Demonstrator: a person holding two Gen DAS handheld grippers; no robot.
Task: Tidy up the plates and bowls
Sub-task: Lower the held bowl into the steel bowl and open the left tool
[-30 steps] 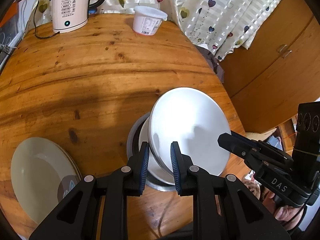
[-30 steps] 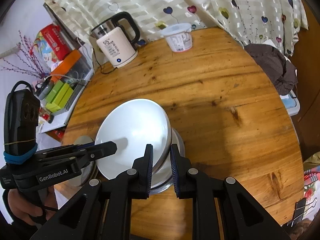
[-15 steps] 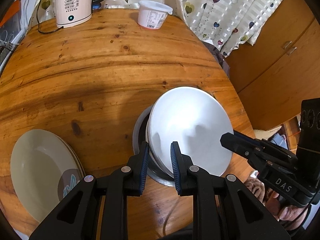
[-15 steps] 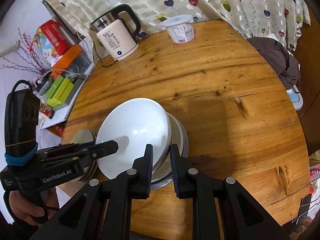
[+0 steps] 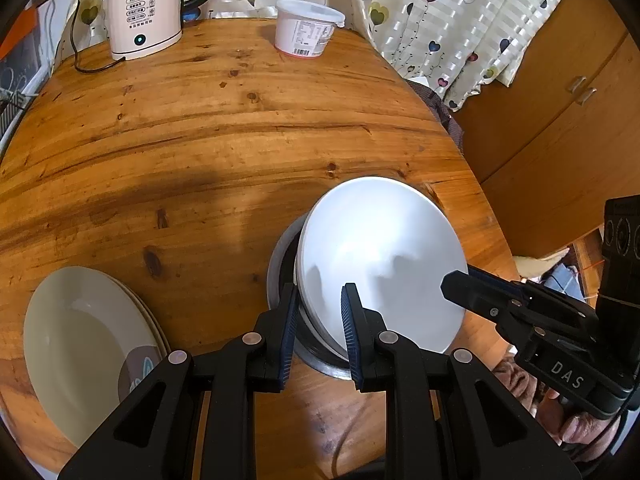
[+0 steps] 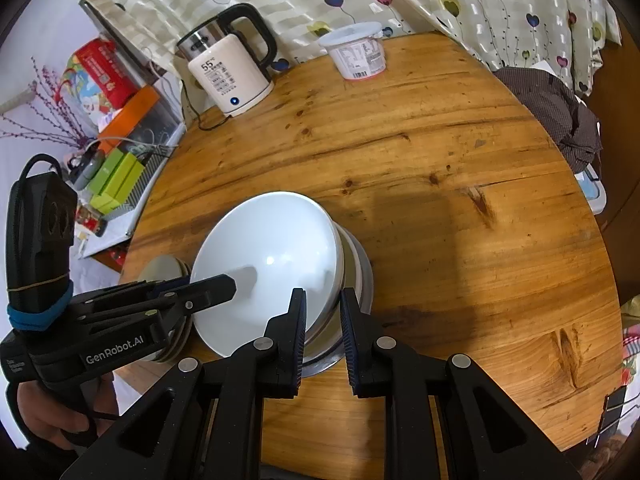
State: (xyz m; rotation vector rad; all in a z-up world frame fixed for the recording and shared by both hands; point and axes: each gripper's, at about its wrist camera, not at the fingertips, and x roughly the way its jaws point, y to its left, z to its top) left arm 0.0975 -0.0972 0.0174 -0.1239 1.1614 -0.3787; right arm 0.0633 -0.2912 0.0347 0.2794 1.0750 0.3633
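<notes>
Both grippers are engaged on the same white bowl (image 5: pixel 380 264), which sits tilted atop a short stack of bowls (image 6: pixel 354 264) whose lowest member is a metal bowl (image 5: pixel 280 264), near the front edge of the round wooden table (image 5: pixel 200 140). The left gripper (image 5: pixel 319 312) pinches the bowl's rim on the near-left side, one finger inside and one outside the wall; the right gripper (image 6: pixel 323 312) pinches the rim on the opposite side in the same fashion. Neither set of jaws is spread; each is closed narrowly on the thin rim. The bowl leans, its right side raised clear of the bowl beneath, so it is not seated level. A stack of pale plates (image 5: pixel 88 344) lies to the left of the bowls, close by but apart. A kettle (image 5: pixel 140 8) and a white tub (image 5: pixel 308 28) stand at the far edge, well clear of the work. Judgement: the step in hand is nesting this bowl into the stack. The next move calls for lowering the raised side evenly until the bowl sits flat, then releasing both grips without dragging the rim sideways. Uneven release could let the bowl slide or tip the stack.
</notes>
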